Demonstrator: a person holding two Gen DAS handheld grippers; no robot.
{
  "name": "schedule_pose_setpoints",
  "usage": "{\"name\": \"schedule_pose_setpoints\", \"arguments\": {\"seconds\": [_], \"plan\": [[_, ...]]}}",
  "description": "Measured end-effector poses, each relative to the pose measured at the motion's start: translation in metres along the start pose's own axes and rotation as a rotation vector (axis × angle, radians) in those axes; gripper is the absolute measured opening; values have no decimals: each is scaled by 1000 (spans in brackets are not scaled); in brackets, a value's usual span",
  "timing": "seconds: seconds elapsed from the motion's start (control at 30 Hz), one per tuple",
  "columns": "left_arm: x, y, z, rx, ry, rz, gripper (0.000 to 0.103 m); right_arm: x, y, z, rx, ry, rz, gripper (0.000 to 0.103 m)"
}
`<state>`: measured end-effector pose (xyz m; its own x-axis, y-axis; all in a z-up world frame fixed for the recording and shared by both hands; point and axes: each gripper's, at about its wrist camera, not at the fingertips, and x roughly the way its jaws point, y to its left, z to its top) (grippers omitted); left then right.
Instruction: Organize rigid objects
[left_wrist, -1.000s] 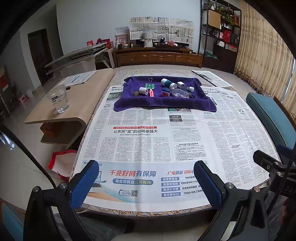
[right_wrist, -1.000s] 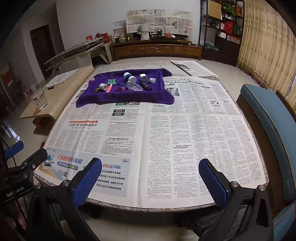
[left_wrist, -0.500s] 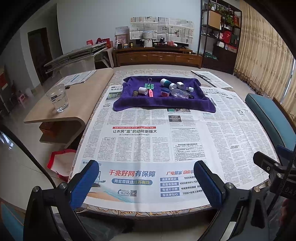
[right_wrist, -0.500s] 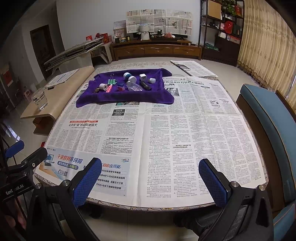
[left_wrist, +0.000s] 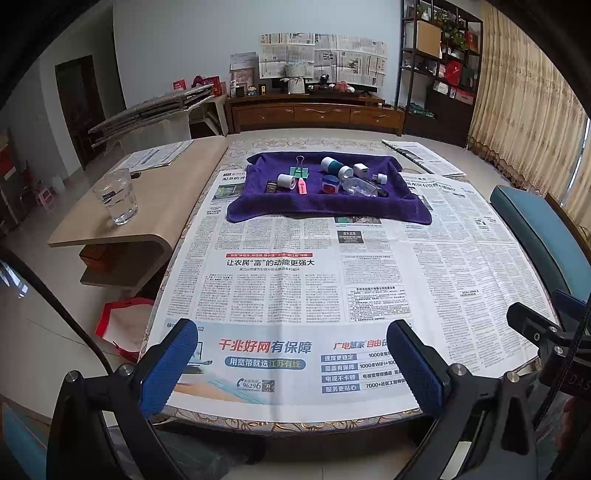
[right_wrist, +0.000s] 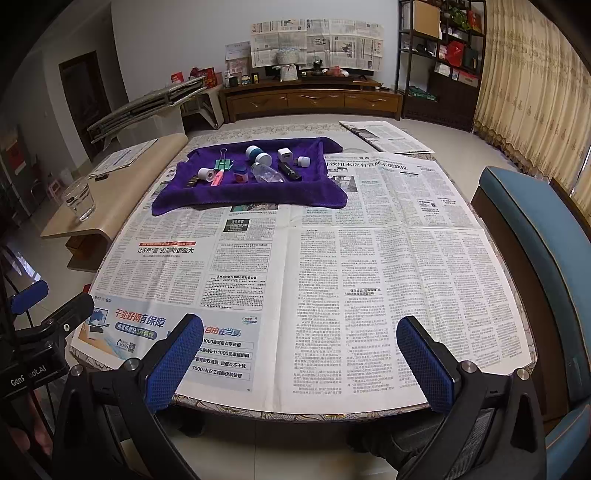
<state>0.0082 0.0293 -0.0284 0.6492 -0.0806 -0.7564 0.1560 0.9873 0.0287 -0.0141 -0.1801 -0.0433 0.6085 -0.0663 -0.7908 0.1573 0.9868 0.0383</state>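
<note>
— While both claws hang at the worktop's near edge, how do they stand?
— Left claw spread apart, empty; right claw likewise.
— And the things?
— Far off on the purple towel: clip, tape, bottle, charger.

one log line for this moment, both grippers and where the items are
left gripper: open, empty | right gripper: open, empty | small items: untouched on purple towel, table's far end
</note>
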Motion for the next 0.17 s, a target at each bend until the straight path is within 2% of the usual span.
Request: {"name": "schedule_pose_setpoints", "arguments": {"seconds": [0.17], "plan": [[-2, 0, 2, 8, -23, 4, 103, 0, 0, 0, -1, -2, -1, 103]]}}
